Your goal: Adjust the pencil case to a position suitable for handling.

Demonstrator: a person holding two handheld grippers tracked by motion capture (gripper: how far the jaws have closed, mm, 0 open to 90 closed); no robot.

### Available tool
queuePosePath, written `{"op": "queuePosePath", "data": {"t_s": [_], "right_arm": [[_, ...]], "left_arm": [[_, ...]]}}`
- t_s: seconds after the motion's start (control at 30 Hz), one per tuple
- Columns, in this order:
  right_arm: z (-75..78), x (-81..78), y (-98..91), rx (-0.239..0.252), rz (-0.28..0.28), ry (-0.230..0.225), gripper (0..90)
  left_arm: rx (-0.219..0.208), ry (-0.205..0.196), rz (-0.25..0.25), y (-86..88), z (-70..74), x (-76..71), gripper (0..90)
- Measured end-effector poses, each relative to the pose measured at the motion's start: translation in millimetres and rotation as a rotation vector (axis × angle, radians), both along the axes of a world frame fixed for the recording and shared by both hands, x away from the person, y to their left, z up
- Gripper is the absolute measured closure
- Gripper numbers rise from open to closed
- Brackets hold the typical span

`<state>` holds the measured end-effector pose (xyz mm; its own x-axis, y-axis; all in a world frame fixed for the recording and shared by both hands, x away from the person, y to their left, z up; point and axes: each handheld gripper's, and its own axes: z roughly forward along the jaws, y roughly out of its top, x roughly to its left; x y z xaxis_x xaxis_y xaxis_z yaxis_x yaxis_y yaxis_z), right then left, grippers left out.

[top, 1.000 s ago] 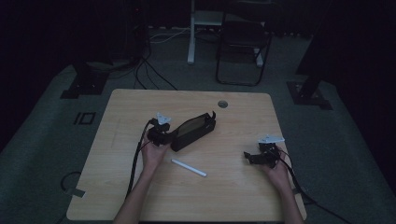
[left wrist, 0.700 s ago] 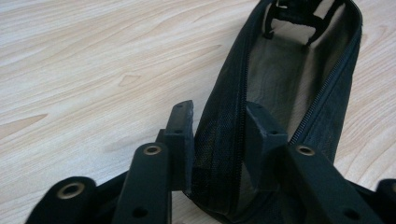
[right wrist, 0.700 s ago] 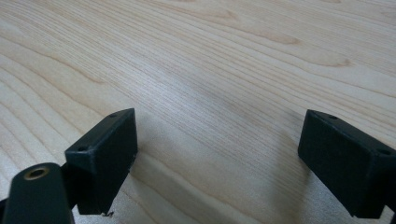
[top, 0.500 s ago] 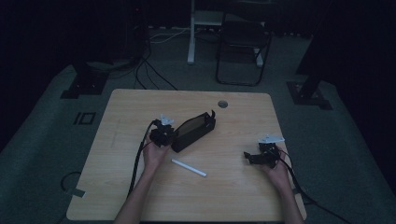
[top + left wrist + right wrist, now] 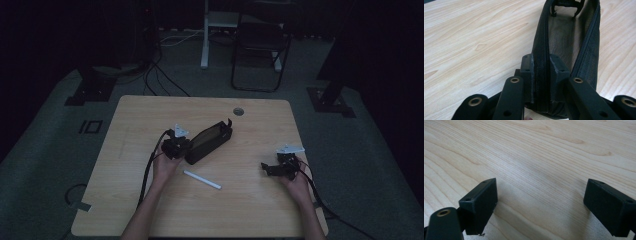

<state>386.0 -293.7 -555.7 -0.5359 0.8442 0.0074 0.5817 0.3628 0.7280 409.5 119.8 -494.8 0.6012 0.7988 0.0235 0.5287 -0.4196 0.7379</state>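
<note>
One wall of the black pouch [image 5: 571, 47] is pinched between the pads of the left gripper [image 5: 541, 75], whose jaws have just been closing on it. The pouch is laid unzipped, left of the table's [image 5: 150, 115] centre. The right gripper [image 5: 272, 169] is held near the right edge — jaws wide apart, over bare wood. A white pen [image 5: 202, 180] is seen just nearer than the pouch.

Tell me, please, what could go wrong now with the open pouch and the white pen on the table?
The left gripper has just closed on only one thin wall of the black pouch, so the fabric may slip out or the pouch may tip and close. The white pen lies flat and could roll when the open right gripper goes for it.
</note>
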Motion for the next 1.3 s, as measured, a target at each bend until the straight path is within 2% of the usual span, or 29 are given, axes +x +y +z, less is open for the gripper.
{"op": "queuePosePath", "data": {"t_s": [0.53,0.6,0.63,0.83,1.1,1.23,1.3], "right_arm": [[0.0,0.0,0.0,0.0,0.0,0.0,11.9],[0.0,0.0,0.0,0.0,0.0,0.0,11.9],[0.0,0.0,0.0,0.0,0.0,0.0,11.9],[0.0,0.0,0.0,0.0,0.0,0.0,11.9],[0.0,0.0,0.0,0.0,0.0,0.0,11.9],[0.0,0.0,0.0,0.0,0.0,0.0,11.9],[0.0,0.0,0.0,0.0,0.0,0.0,11.9]], "left_arm": [[-0.004,-0.023,-0.131,-8.6,-1.2,-9.3,77.1],[-0.004,-0.023,-0.131,-8.6,-1.2,-9.3,77.1],[0.001,-0.027,-0.162,-11.6,-1.2,-12.1,77.3],[0.013,-0.027,-0.203,-13.9,-0.5,-17.4,77.5],[0.025,-0.031,-0.213,-9.4,0.5,-23.5,77.8],[-0.004,-0.029,-0.202,-2.4,3.5,-24.7,74.6],[-0.015,-0.035,-0.193,0.1,6.5,-26.5,69.6]]}}
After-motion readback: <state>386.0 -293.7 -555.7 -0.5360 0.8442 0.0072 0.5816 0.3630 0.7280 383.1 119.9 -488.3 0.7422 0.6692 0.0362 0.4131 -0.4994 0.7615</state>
